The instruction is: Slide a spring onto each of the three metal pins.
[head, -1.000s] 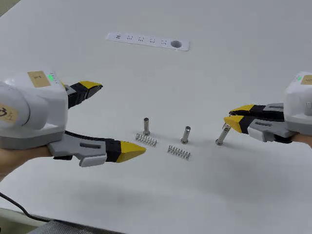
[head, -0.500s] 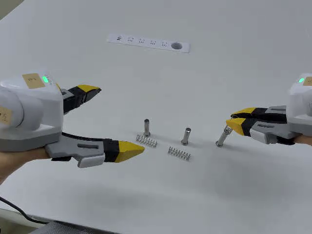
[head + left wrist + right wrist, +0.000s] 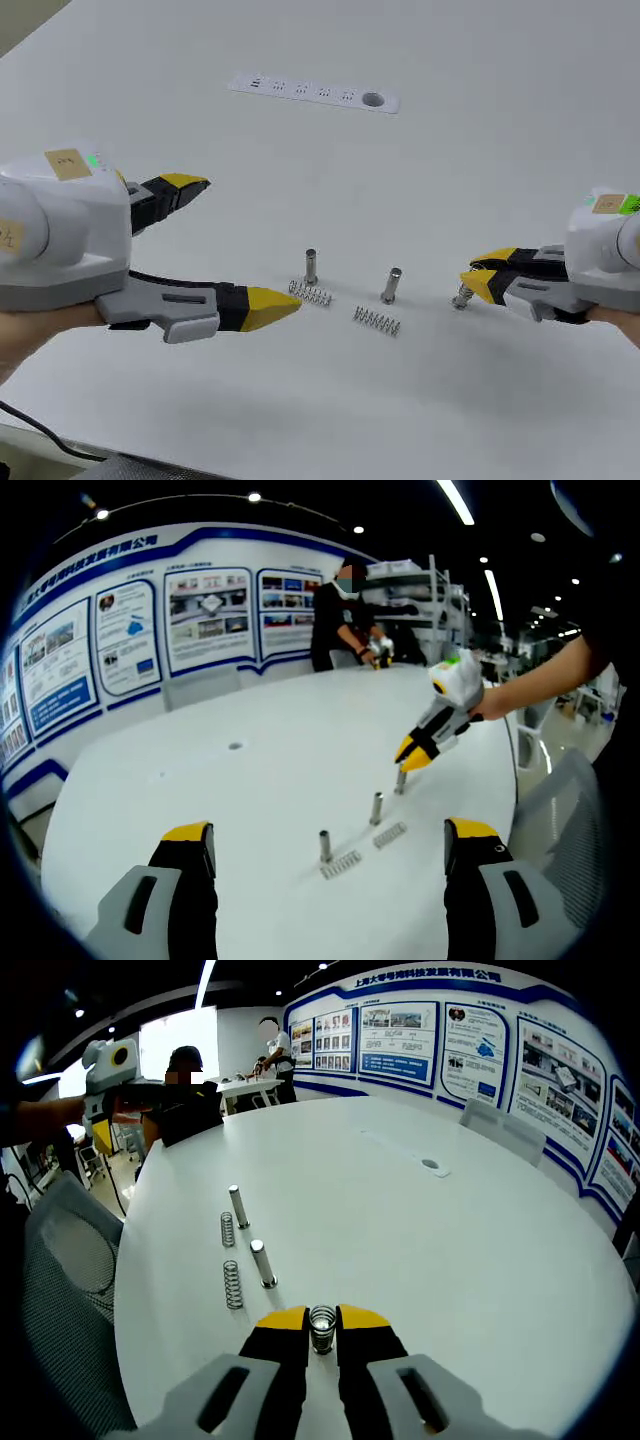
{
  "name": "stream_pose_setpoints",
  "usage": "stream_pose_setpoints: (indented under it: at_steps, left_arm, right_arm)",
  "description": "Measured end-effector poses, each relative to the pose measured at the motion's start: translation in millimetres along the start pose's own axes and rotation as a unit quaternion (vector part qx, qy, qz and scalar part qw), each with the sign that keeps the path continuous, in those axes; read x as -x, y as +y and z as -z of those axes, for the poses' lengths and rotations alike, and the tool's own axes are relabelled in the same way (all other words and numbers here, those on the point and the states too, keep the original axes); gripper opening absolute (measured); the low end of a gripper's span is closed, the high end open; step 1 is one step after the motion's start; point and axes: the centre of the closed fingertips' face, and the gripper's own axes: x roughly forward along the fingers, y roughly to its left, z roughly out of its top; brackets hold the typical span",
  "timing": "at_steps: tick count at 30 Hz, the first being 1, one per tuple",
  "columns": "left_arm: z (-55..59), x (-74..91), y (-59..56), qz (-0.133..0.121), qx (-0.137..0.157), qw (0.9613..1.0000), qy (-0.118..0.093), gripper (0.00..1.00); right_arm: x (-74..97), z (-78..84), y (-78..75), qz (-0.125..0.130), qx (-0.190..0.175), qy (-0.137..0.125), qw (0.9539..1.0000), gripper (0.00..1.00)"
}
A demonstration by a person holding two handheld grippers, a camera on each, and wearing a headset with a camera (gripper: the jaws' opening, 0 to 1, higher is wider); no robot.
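Observation:
Three small metal pins stand on the white table [image 3: 450,160]: a left pin [image 3: 311,266], a middle pin [image 3: 391,284] and a right pin [image 3: 462,297]. One loose spring [image 3: 311,294] lies by the left pin, another spring [image 3: 377,320] in front of the middle pin. My right gripper [image 3: 478,278] is shut on a third spring [image 3: 322,1326], seen end-on between its yellow tips at the right pin, low near the table. My left gripper [image 3: 240,245] hangs wide open to the left of the pins, holding nothing.
A white power strip [image 3: 313,90] lies at the far side of the table. In the left gripper view a person [image 3: 345,620] stands beyond the table. A mesh chair [image 3: 70,1290] sits at the table's edge in the right gripper view.
My right gripper has sunk toward the table along the right pin, with the spring in its jaws. The left gripper has stayed about where it was, open.

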Motion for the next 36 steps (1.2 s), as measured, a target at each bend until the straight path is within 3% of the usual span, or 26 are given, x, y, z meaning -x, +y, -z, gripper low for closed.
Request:
stream_pose_setpoints:
  at_steps: [9, 23, 25, 27, 32, 36]
  left_arm:
    - [2.2, 1.3, 1.0, -0.002, 0.001, 1.0000, 0.004, 0.97]
    - [3.8, 5.4, 3.1, -0.006, 0.008, 0.9999, 0.004, 0.96]
    - [1.6, 5.8, 2.2, -0.005, 0.015, 0.9999, -0.003, 0.96]
    - [1.2, 5.6, 1.7, -0.004, 0.016, 0.9999, -0.005, 0.96]
    - [4.9, 2.1, -2.5, 0.005, 0.011, 0.9999, 0.002, 0.96]
    - [5.5, -1.2, -5.8, 0.011, 0.012, 0.9999, 0.001, 0.96]
  right_arm:
    - [-6.9, 12.0, 2.7, -0.001, 0.004, 0.014, 0.9999, 0.11]
    - [-4.8, 14.6, 3.8, 0.000, 0.001, 0.026, 0.9997, 0.12]
    - [-1.0, 10.3, 4.2, 0.001, -0.011, 0.022, 0.9997, 0.13]
    - [4.4, -1.3, 4.4, 0.004, -0.026, -0.003, 0.9996, 0.17]
    - [24.3, -23.3, -7.7, 0.048, -0.016, -0.034, 0.9982, 0.17]
    - [33.1, -41.8, 6.9, 0.028, -0.020, -0.062, 0.9975, 0.17]
